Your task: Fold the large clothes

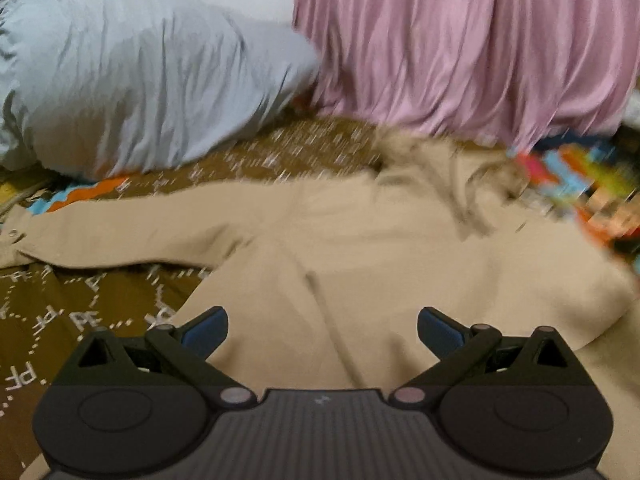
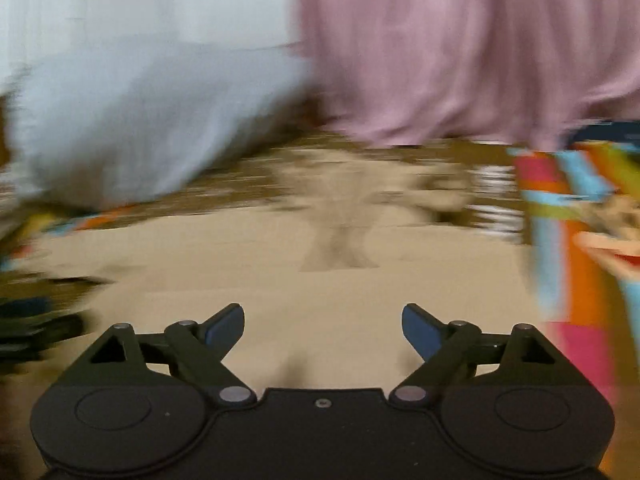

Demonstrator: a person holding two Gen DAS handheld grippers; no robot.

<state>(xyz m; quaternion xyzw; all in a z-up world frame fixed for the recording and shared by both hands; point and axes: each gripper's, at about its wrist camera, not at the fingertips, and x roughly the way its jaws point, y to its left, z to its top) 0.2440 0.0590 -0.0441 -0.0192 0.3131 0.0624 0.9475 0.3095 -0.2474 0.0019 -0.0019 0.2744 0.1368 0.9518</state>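
Tan garment's [image 1: 360, 248] sleeve sharp leftward; right view perhaps too blurred

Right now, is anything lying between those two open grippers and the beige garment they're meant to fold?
Nothing visible. The left gripper and right gripper both gape empty directly above the beige garment; the grey pillow lies beyond it.

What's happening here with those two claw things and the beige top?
A person holds a two-finger gripper in each hand over a beige garment spread on a patterned brown bedspread. Both the left gripper and the right gripper are open, holding nothing. A pale pillow and pink curtain lie beyond.
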